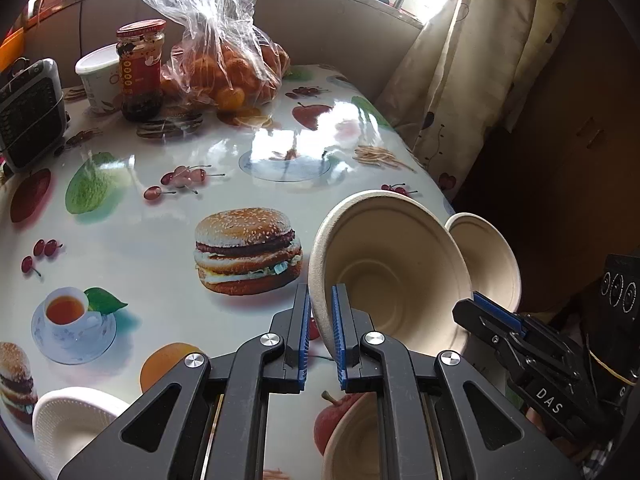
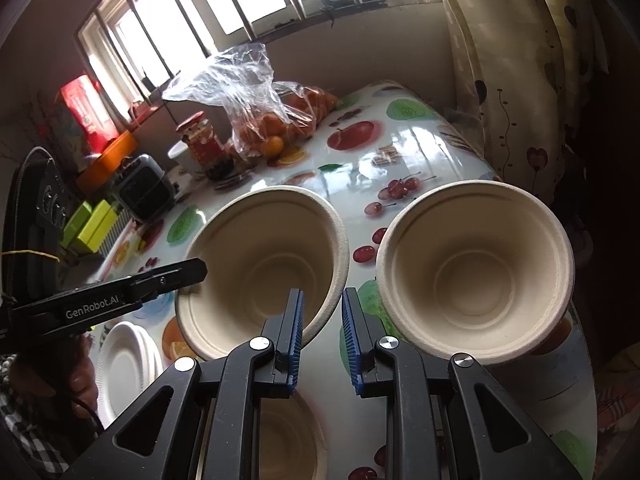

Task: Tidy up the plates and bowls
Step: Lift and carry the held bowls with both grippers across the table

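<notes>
Stack of white round foam plates (image 1: 68, 420) lying at the near left on the glossy tablecloth printed with fruit and burgers (image 1: 160, 240). Left gripper (image 1: 320, 320) clamped on the left rim of a beige moulded-fibre bowl (image 1: 392, 264), which is tilted and raised off the cloth. Right gripper (image 2: 322, 332) closed on the same bowl's right rim. Second beige fibre bowl (image 2: 476, 272) just beside it at the table's right edge, also tilted; its support cannot be told. Third beige bowl (image 1: 352, 444) resting on the cloth beneath the grippers.

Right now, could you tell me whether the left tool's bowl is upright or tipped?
Tipped: the bowl hangs by its rim, mouth facing the camera, empty.
</notes>
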